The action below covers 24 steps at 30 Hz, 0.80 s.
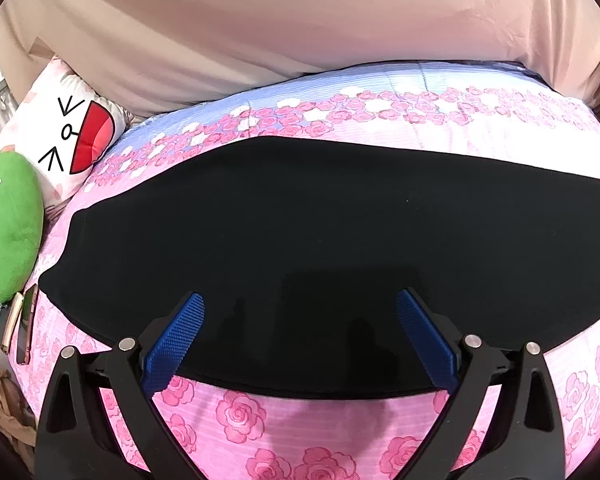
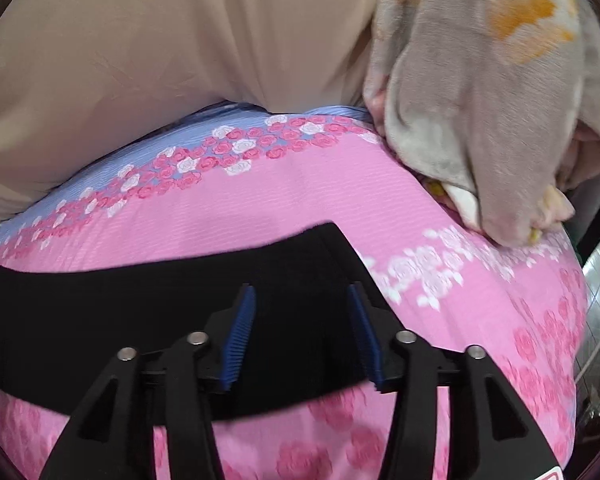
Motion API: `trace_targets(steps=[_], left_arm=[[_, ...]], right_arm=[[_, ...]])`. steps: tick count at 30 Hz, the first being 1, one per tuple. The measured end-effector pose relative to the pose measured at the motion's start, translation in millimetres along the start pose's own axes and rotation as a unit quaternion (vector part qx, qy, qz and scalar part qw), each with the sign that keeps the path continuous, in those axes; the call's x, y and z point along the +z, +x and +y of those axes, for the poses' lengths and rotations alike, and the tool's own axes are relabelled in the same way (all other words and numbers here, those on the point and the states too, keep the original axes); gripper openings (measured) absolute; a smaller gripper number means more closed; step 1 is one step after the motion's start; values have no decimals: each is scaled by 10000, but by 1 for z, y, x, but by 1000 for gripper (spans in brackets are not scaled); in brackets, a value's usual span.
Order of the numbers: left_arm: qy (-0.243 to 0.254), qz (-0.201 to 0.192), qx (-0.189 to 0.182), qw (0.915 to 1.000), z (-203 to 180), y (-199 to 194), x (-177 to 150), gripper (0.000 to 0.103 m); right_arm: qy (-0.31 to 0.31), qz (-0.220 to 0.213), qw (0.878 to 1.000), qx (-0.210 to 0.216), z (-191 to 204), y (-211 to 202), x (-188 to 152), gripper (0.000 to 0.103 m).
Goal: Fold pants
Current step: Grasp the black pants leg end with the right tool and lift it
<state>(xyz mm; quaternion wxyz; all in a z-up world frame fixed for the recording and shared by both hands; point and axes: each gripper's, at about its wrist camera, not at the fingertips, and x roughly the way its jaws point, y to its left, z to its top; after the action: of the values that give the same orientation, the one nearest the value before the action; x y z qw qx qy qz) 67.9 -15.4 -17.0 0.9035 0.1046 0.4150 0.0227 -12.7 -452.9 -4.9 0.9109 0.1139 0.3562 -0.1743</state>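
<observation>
Black soft pants (image 1: 300, 240) lie flat on the pink rose-print bed sheet (image 1: 260, 432). Left tongs (image 1: 300, 304) hang wide open above the pants' near edge, holding nothing. Right tongs (image 2: 302, 294) are open too, empty, over one end.

Bed surface covered by pink rose-print bedspread (image 1: 300, 420), with a pale blue band and a row of pink and white roses along the far edge. Behind it, beige draped fabric (image 1: 280, 32) fills the backdrop in both views. Left side: white cartoon-face pillow (image 1: 60, 136), green plush cushion (image 1: 8, 224) touching it, a phone (image 1: 18, 324) at the bed edge below. Right side: grey fleece blanket (image 2: 480, 100) with orange print, bunched on the bedspread. Lighting soft, even
</observation>
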Motion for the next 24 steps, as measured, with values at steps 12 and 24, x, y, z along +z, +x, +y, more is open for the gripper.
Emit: trace_targets(steps=[12, 24], left_arm=[[38, 10, -69, 10000, 0, -6, -7, 95], [-121, -16, -53, 9999, 25, -7, -10, 95]], right_arm=[[1130, 531, 9918, 280, -72, 27, -24, 64], [966, 251, 9937, 516, -25, 24, -2, 20]])
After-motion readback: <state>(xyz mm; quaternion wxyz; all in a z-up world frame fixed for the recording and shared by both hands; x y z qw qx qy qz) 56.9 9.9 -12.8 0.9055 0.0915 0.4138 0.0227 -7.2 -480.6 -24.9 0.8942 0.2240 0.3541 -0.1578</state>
